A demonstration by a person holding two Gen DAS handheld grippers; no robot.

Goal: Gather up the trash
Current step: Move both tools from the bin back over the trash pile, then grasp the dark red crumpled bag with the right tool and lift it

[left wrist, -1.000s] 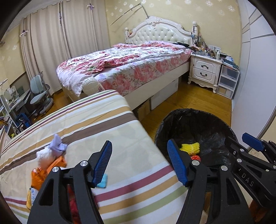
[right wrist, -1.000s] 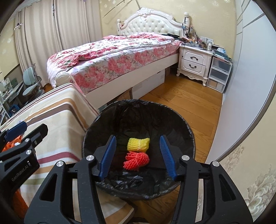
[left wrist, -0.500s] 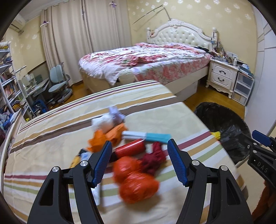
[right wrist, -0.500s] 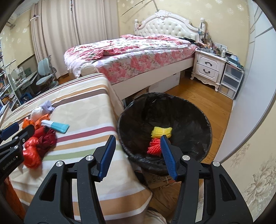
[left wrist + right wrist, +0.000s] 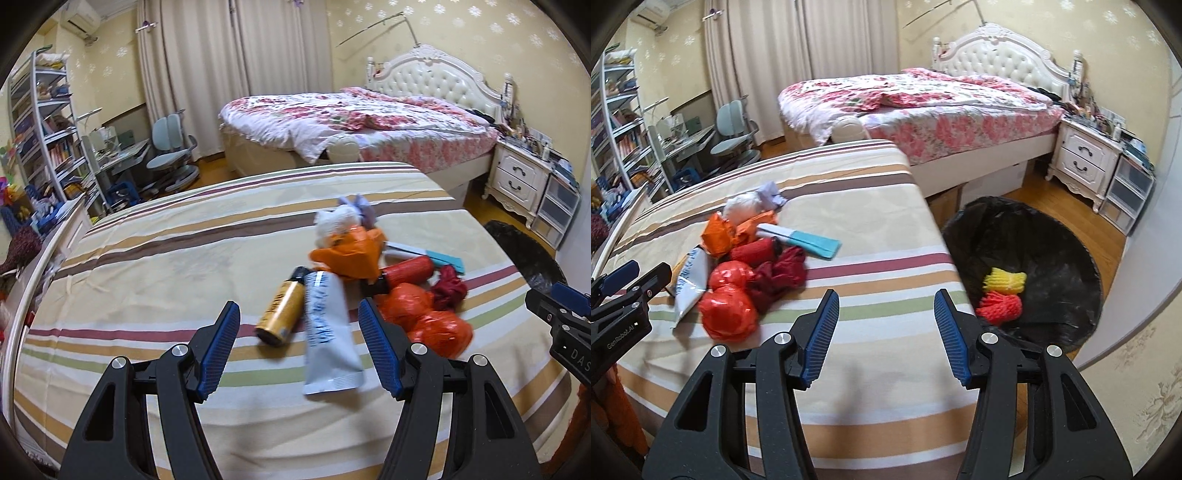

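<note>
A pile of trash lies on the striped bed [image 5: 147, 258]: a white tube [image 5: 327, 328], a gold can [image 5: 282, 312], red plastic bags [image 5: 424, 317], an orange bag [image 5: 351, 254], a dark red net [image 5: 448, 288] and white tissue [image 5: 338, 221]. My left gripper [image 5: 299, 347] is open and empty, just above the tube and can. My right gripper [image 5: 886, 332] is open and empty over the bed's right edge. A bin [image 5: 1067, 236] lined with a black bag stands on the floor to the right and holds a yellow net [image 5: 1004, 280] and a red net [image 5: 999, 308].
A teal and white box [image 5: 801, 238] lies beside the pile. A floral bed [image 5: 923, 99] stands behind, with a white nightstand [image 5: 1082, 158] and plastic drawers [image 5: 1126, 192] at the right. Shelves [image 5: 40, 129], a desk and chairs [image 5: 171, 147] are at the far left.
Both grippers have swung left from the bin toward the bed. The left one now hovers over the tube and can; the right one has left the bin for the bed's edge.
</note>
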